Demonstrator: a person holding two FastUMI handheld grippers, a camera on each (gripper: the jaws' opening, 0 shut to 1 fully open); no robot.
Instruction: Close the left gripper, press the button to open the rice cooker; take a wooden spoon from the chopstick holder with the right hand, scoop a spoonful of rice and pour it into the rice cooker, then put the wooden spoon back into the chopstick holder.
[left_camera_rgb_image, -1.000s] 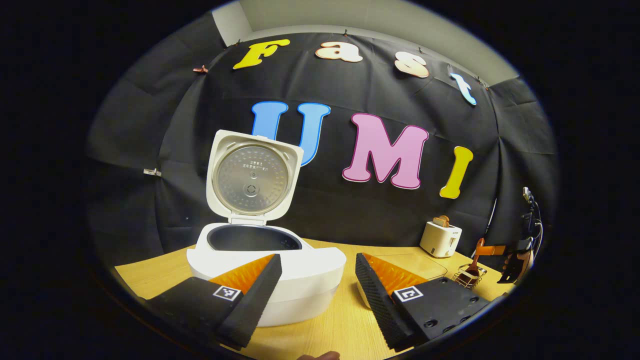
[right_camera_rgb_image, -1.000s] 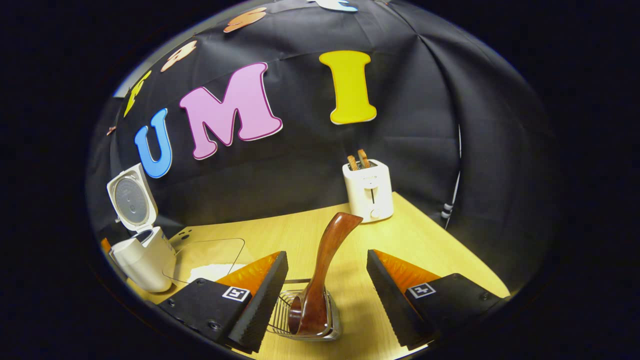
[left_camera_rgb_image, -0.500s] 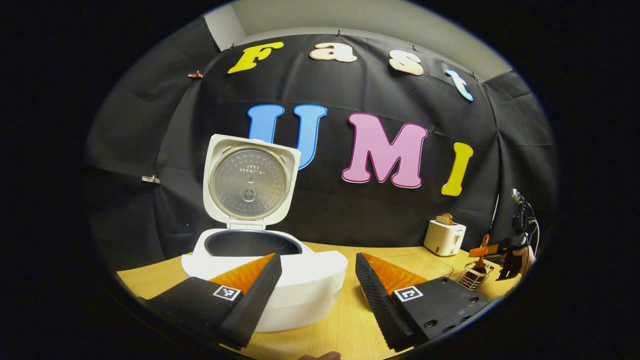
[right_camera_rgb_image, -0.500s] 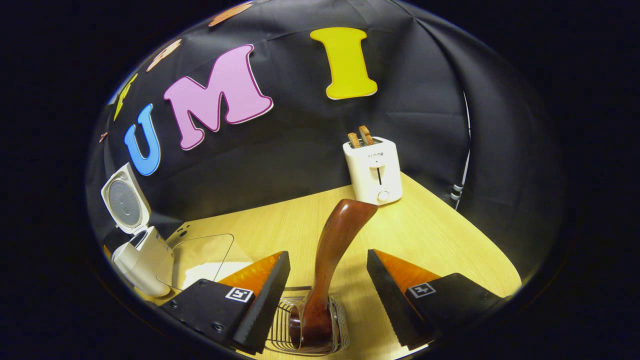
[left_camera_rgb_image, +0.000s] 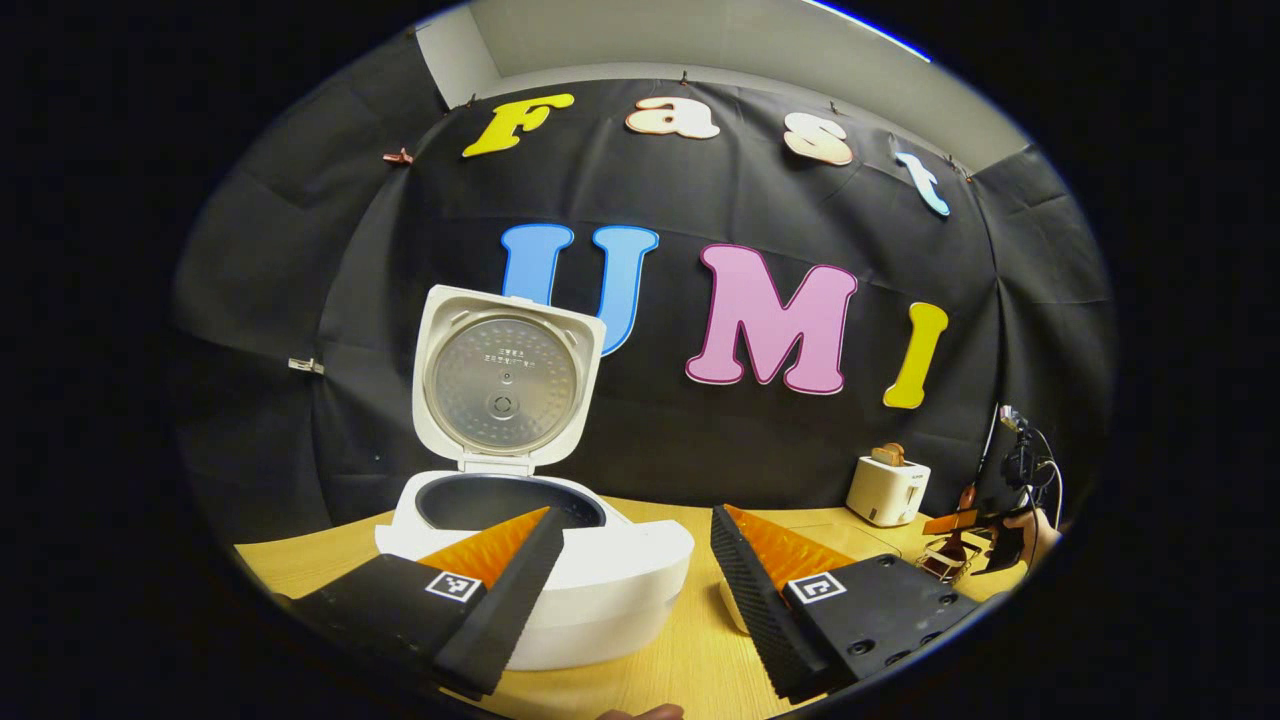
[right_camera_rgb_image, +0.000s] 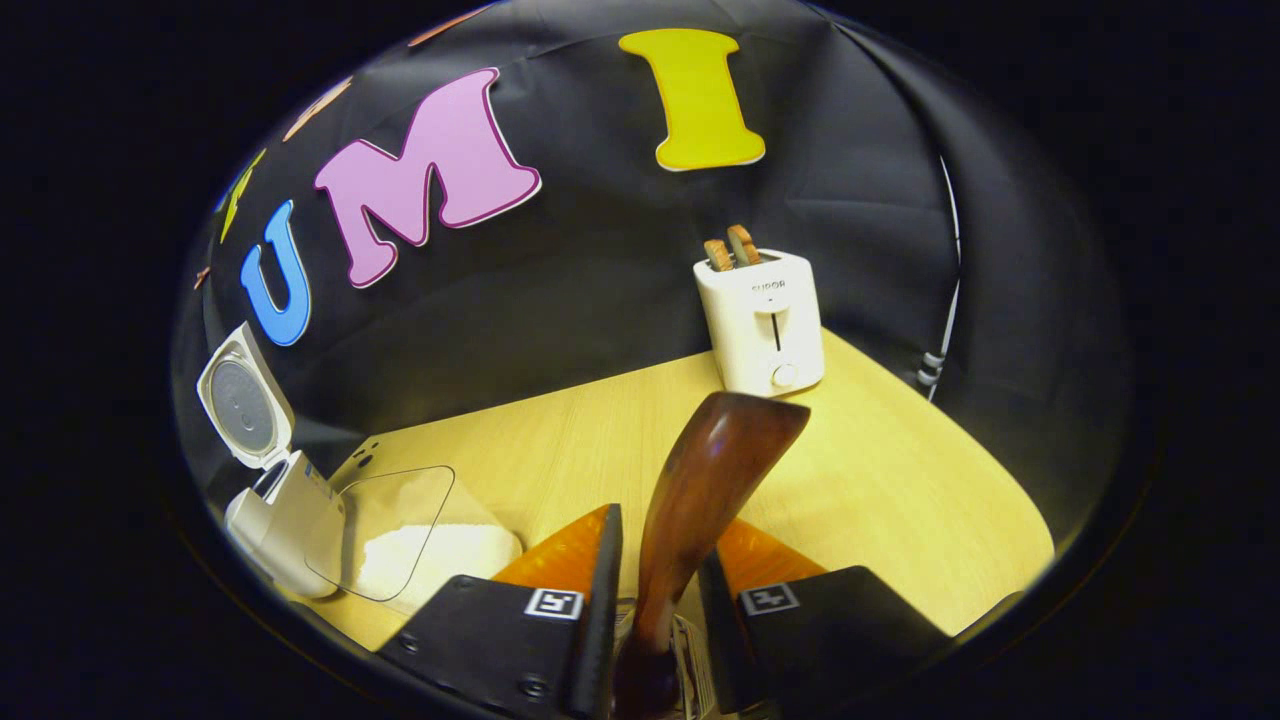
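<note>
The white rice cooker stands in front of me with its lid up and the dark pot showing. My left gripper is open just before its right front, holding nothing. In the right gripper view, the dark wooden spoon stands bowl-down in the wire chopstick holder. My right gripper is shut on the spoon's handle low down, above the holder. Far right in the left gripper view the right gripper sits over the holder.
A clear container with white rice lies on the wooden table between the rice cooker and the holder. A white toaster with bread stands at the back by the cloth wall. A cable hangs at the right.
My right gripper came down around the spoon and its fingers closed from wide open onto the handle. The left gripper stayed open and barely shifted.
</note>
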